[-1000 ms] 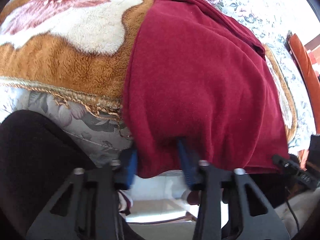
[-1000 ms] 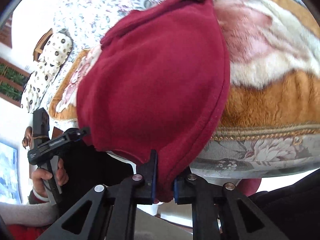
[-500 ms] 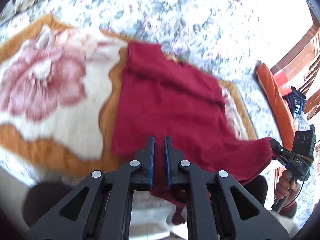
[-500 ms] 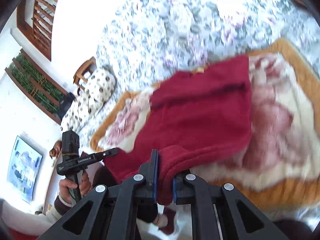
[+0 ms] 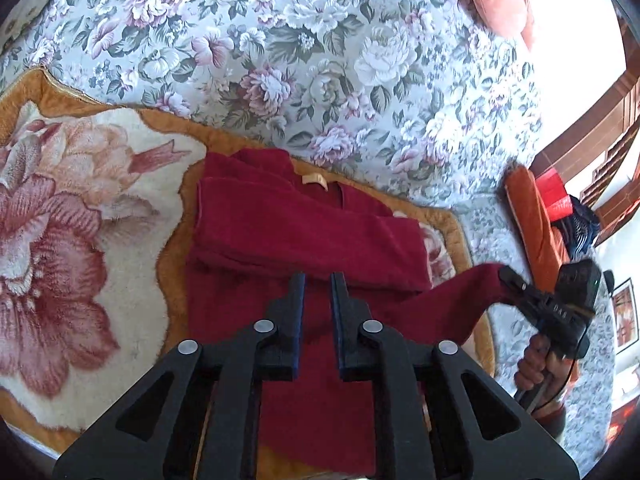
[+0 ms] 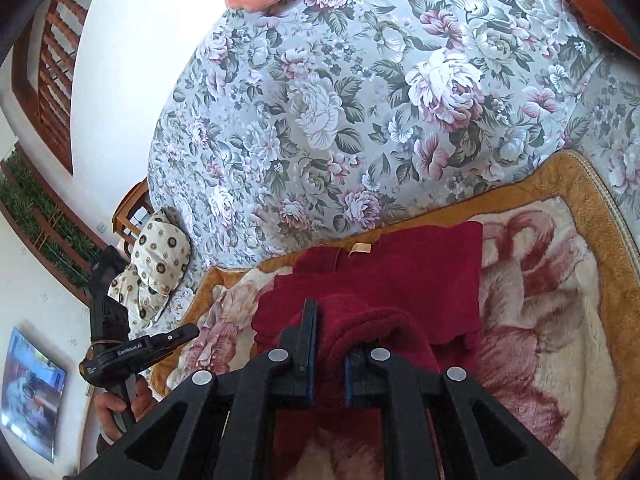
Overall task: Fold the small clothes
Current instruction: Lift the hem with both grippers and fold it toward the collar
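Observation:
A dark red garment (image 5: 300, 232) lies on the plush blanket (image 5: 80, 240), a tan label (image 5: 315, 181) at its collar on the far side. My left gripper (image 5: 318, 280) hovers above its middle; the jaws are opening and nothing is between them. In the right wrist view the left gripper (image 6: 192, 330) stands clear of the cloth, off to the left. My right gripper (image 6: 328, 332) is shut on a bunched fold of the garment (image 6: 420, 272). Seen from the left wrist, the right gripper (image 5: 504, 276) holds that corner lifted off the blanket at the right.
The rose-patterned blanket with tan border (image 6: 560, 280) lies on a floral bedspread (image 5: 320, 60). A pink cushion (image 5: 500, 0) sits at the far end, an orange cushion (image 5: 536, 220) at the right, and a spotted pillow (image 6: 156, 264) at the left edge.
Both grippers rose and swung in over the bed, lifting the hem that hung over the edge. The left gripper closed on the hem, then let go; the right keeps its hold.

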A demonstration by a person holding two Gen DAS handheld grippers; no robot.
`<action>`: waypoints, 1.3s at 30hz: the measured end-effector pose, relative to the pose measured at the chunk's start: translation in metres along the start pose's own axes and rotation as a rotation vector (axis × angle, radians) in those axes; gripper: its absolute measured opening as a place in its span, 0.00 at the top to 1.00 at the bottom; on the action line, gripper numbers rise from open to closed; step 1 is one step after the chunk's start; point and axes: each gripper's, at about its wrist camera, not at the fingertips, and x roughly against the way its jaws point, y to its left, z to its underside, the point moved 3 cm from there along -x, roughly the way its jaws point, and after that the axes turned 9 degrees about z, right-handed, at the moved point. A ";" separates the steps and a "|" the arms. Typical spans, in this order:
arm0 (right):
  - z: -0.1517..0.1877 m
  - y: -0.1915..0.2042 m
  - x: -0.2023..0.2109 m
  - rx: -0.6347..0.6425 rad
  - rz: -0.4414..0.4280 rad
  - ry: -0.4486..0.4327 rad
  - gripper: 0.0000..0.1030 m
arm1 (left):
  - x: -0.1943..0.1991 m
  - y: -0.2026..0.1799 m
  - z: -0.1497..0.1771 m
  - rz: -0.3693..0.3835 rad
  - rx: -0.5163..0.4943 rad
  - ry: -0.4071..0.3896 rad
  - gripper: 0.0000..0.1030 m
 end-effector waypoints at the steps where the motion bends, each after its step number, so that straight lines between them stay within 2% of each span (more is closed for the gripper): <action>1: 0.001 0.001 -0.005 0.019 0.014 0.006 0.91 | -0.002 -0.001 0.010 -0.009 -0.014 0.018 0.74; 3: 0.004 -0.001 -0.010 0.026 0.018 0.010 0.91 | -0.005 0.002 0.033 0.001 -0.001 0.052 0.40; 5: 0.008 -0.003 -0.012 0.024 0.014 0.012 0.91 | -0.010 0.010 0.060 0.034 0.068 0.094 0.31; 8: 0.013 -0.006 -0.012 0.003 0.015 0.018 0.91 | -0.022 0.023 0.107 0.069 0.210 0.177 0.31; 10: 0.016 -0.008 -0.010 -0.007 0.013 0.018 0.91 | -0.030 0.022 0.137 0.084 0.267 0.226 0.31; 13: 0.018 -0.009 -0.005 -0.007 0.006 0.013 0.91 | -0.040 0.007 0.167 0.130 0.317 0.238 0.31; 18: 0.019 -0.011 0.009 -0.024 -0.011 0.006 0.91 | -0.056 -0.011 0.187 0.186 0.395 0.222 0.31; 23: 0.022 -0.013 0.014 -0.033 -0.020 0.002 0.91 | -0.076 -0.008 0.196 0.236 0.528 0.209 0.31; 29: 0.025 -0.018 0.015 -0.062 -0.026 -0.001 0.91 | -0.086 -0.012 0.190 0.227 0.539 0.170 0.30; 30: 0.025 -0.018 0.015 -0.062 -0.024 -0.002 0.91 | -0.086 -0.015 0.188 0.239 0.529 0.163 0.31; 31: 0.025 -0.018 0.015 -0.064 -0.023 -0.004 0.91 | -0.083 -0.021 0.184 0.253 0.498 0.153 0.37; 33: 0.025 -0.017 0.017 -0.064 -0.024 -0.007 0.91 | -0.078 -0.035 0.171 0.255 0.409 0.149 0.83; 34: 0.025 -0.016 0.018 -0.058 -0.023 -0.007 0.91 | -0.073 -0.041 0.163 0.255 0.366 0.138 0.87; 37: 0.020 -0.009 0.022 -0.034 -0.024 -0.011 0.91 | -0.048 -0.050 0.130 0.287 0.304 0.066 0.88; 39: 0.014 -0.005 0.023 -0.024 -0.031 -0.021 0.91 | -0.034 -0.049 0.096 0.282 0.274 0.001 0.90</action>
